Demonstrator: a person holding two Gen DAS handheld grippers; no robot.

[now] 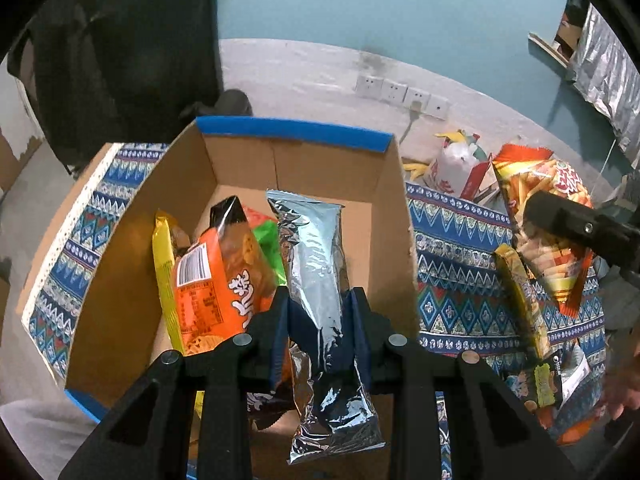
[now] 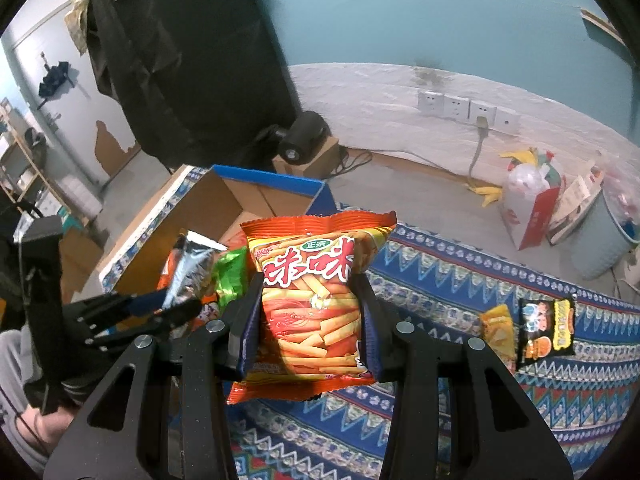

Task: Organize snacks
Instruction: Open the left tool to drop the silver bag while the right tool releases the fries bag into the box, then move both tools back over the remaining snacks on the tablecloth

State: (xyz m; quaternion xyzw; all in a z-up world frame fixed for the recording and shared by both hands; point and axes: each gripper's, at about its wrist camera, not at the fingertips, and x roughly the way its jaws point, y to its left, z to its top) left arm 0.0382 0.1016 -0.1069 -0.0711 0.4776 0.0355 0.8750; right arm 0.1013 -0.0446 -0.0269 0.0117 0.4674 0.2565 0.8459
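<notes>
An open cardboard box [image 1: 132, 240] with a blue-taped rim stands on a patterned cloth [image 2: 440, 280]. Inside it lie an orange packet [image 1: 216, 280], a yellow packet [image 1: 164, 272] and a green packet [image 1: 270, 244]. My left gripper [image 1: 320, 300] is shut on a silver foil packet [image 1: 316, 248], which hangs over the inside of the box. My right gripper [image 2: 310, 284] is shut on an orange-red bag of stick snacks [image 2: 312, 312], held above the cloth just right of the box. The right wrist view also shows the silver packet [image 2: 192, 264] at the left.
Two loose packets, one yellow [image 2: 498, 328] and one black [image 2: 546, 328], lie on the cloth to the right. Beyond the cloth are a white plastic bag [image 2: 528, 196], a pale blue bin [image 2: 600, 240] and wall sockets [image 2: 468, 110]. A black draped object [image 2: 180, 60] stands behind the box.
</notes>
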